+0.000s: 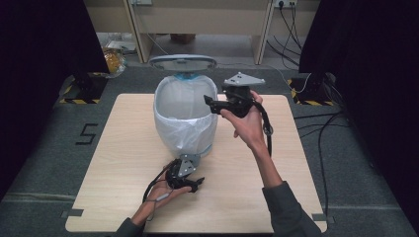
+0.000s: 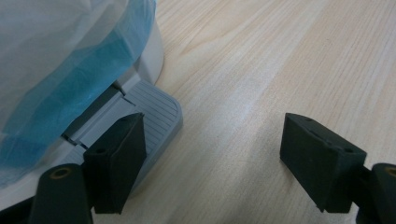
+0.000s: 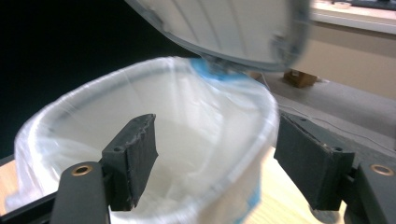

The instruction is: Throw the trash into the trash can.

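Observation:
A white pedal bin (image 1: 185, 118) lined with a translucent bag stands mid-table, its grey lid (image 1: 183, 62) raised at the back. My left gripper (image 1: 196, 184) is low at the bin's front, open; in the left gripper view (image 2: 215, 154) its left jaw lies over the ribbed grey pedal (image 2: 156, 109), beside the bag's blue band (image 2: 70, 88). My right gripper (image 1: 208, 101) hovers at the bin's right rim, open and holding nothing. In the right gripper view (image 3: 215, 158) the bag-covered rim (image 3: 266, 116) passes between the jaws, under the lid (image 3: 224, 28).
The bin stands on a light wooden table (image 1: 123, 153). Black cables (image 1: 316, 128) trail over the grey floor at the right. A taped figure 5 (image 1: 87, 134) marks the floor at the left. A beige desk (image 1: 197, 19) stands behind.

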Tool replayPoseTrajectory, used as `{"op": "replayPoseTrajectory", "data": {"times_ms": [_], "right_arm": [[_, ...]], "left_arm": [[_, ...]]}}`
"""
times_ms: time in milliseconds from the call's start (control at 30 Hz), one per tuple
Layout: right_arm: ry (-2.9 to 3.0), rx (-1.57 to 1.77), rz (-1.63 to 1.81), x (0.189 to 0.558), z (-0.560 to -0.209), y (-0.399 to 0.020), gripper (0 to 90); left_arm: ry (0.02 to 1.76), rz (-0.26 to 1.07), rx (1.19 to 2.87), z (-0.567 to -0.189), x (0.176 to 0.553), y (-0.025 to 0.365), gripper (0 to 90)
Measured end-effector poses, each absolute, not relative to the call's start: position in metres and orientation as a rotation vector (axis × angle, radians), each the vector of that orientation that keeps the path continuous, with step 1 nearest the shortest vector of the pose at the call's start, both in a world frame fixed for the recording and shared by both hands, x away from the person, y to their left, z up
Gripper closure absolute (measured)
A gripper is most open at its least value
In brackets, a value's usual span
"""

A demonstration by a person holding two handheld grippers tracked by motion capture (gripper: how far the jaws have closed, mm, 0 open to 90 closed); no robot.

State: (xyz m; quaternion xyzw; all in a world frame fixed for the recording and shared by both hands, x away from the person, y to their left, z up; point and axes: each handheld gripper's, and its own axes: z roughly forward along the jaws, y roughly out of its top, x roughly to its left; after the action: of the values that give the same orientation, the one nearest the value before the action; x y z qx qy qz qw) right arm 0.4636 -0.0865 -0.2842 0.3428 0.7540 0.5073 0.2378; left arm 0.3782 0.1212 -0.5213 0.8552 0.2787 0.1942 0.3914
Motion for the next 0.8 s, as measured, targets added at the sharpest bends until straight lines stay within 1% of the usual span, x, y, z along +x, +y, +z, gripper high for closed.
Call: {"op": "replayPoseTrajectory", "data": {"times_ms": [133,233,433,467,567,700,800], "right_arm": [[2.037,0.974,1.383,0.458,-0.292,-0.111,28.7],[2.031,0.986,1.367,0.454,-0.297,-0.121,28.5],[2.01,1.027,1.347,0.441,-0.311,-0.149,26.6],[2.0,1.043,1.341,0.437,-0.317,-0.157,25.1],[2.002,1.054,1.337,0.433,-0.323,-0.163,23.9],[1.996,1.07,1.299,0.424,-0.337,-0.175,21.7],[1.996,1.085,1.287,0.417,-0.35,-0.183,21.6]], "left_arm": [[0.713,0.481,2.172,-0.521,0.378,0.121,21.7],[0.7,0.499,2.176,-0.521,0.378,0.122,21.7],[0.7,0.5,2.176,-0.521,0.378,0.122,21.8],[0.701,0.5,2.176,-0.521,0.378,0.122,21.7],[0.701,0.498,2.179,-0.521,0.378,0.122,21.7],[0.7,0.499,2.179,-0.521,0.378,0.122,21.7],[0.701,0.501,2.176,-0.521,0.378,0.121,21.7]]}}
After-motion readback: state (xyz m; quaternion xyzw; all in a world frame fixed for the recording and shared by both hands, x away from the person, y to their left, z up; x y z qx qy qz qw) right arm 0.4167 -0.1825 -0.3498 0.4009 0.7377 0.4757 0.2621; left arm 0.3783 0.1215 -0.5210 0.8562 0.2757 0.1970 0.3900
